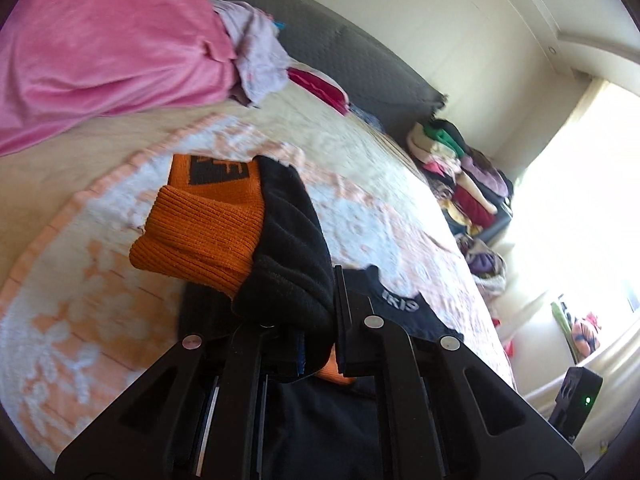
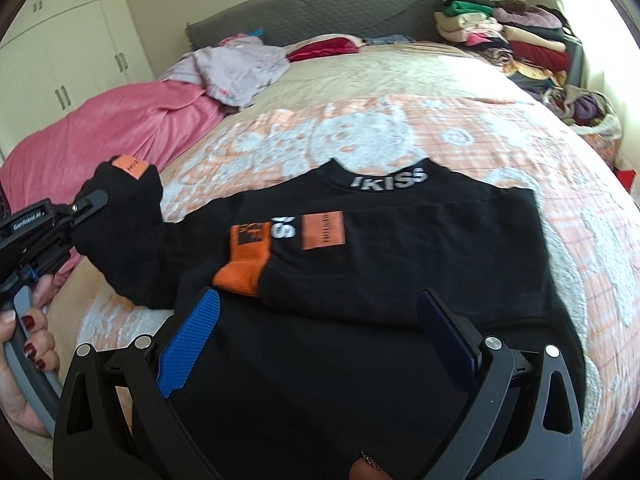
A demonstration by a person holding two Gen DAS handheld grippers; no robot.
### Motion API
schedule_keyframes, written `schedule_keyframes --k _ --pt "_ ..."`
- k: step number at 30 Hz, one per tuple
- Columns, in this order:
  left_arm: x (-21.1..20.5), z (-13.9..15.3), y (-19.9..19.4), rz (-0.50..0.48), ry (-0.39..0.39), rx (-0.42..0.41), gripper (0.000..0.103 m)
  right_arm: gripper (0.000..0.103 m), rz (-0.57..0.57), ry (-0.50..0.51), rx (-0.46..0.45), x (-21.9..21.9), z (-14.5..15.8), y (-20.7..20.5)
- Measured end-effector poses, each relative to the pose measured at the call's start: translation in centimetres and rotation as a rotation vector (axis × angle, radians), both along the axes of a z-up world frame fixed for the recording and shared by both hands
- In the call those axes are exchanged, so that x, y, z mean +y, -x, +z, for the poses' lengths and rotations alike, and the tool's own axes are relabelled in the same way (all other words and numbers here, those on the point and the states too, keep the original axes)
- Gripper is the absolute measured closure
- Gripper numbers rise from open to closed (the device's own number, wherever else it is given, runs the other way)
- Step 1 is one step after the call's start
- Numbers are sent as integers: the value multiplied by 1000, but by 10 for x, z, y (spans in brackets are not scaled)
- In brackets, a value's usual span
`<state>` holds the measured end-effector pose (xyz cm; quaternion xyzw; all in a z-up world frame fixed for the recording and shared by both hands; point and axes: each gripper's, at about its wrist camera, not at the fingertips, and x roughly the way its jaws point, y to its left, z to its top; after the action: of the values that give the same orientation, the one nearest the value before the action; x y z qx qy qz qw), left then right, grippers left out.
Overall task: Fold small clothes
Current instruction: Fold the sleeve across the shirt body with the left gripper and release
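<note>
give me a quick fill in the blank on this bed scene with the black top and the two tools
The left tool is shut on the black top's ____ sleeve.
The right tool hovers over the top with its jaws ____.
The ribbed cuff folded across the top's chest is ____.
White letters on the collar read ____.

Missing words: raised; open; orange; IKISS

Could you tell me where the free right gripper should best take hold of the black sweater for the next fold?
Probably the sweater's right edge near the shoulder, approached from the right side: it lies flat and unfolded there, while the left gripper already holds the other sleeve raised.
</note>
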<state>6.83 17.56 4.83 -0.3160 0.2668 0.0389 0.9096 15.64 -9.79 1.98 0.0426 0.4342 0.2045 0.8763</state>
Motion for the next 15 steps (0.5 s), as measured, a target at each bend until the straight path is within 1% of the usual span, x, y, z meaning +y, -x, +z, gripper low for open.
schedule_keyframes --k 10,15 --pt "-57 -10 -28 -129 -15 37 99 5 -130 -18 23 -57 -5 -6" --pt "-86 -20 -41 -200 -28 71 99 5 -179 -19 28 -80 -8 -6"
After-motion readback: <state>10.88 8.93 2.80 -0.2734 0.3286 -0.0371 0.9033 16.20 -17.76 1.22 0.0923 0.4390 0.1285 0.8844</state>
